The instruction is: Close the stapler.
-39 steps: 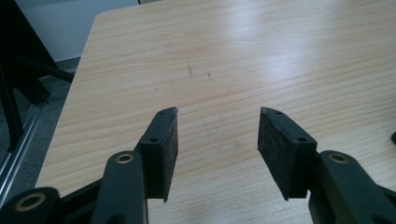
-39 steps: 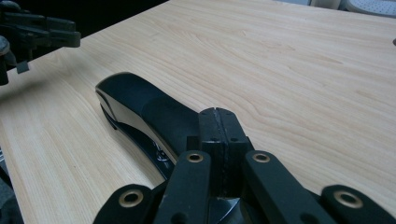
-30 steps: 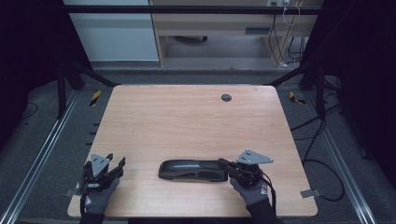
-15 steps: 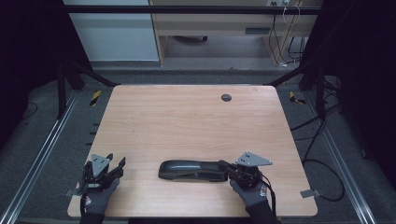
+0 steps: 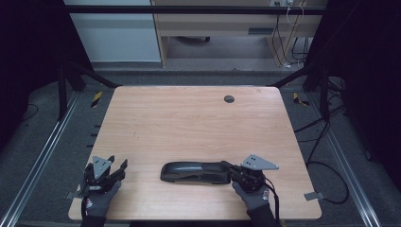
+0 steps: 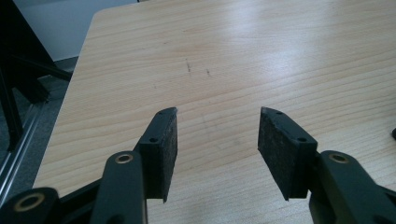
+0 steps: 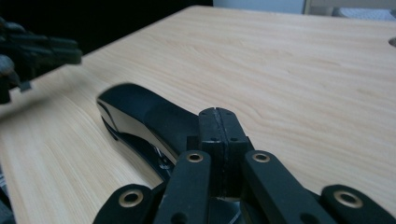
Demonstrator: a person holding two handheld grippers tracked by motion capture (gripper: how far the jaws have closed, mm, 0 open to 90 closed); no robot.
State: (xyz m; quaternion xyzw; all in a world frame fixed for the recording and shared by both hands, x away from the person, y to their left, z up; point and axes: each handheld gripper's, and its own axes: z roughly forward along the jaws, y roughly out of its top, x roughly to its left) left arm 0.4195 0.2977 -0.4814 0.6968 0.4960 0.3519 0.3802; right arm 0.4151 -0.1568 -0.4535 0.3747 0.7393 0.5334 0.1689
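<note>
Hands low at near table edge: left hand-held gripper (image 5: 119, 169) spread, right hand-held gripper (image 5: 227, 166) pressed together w/ tips at black stapler (image 5: 194, 171)

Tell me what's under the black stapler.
The stapler lies flat on the bare wooden table; only tabletop shows around it. Its right end is hidden behind the shut right tool, and anything beneath its base is covered.

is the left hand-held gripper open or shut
Open. In its own view the left hand-held gripper shows two pads set apart, with bare table between them.
</note>
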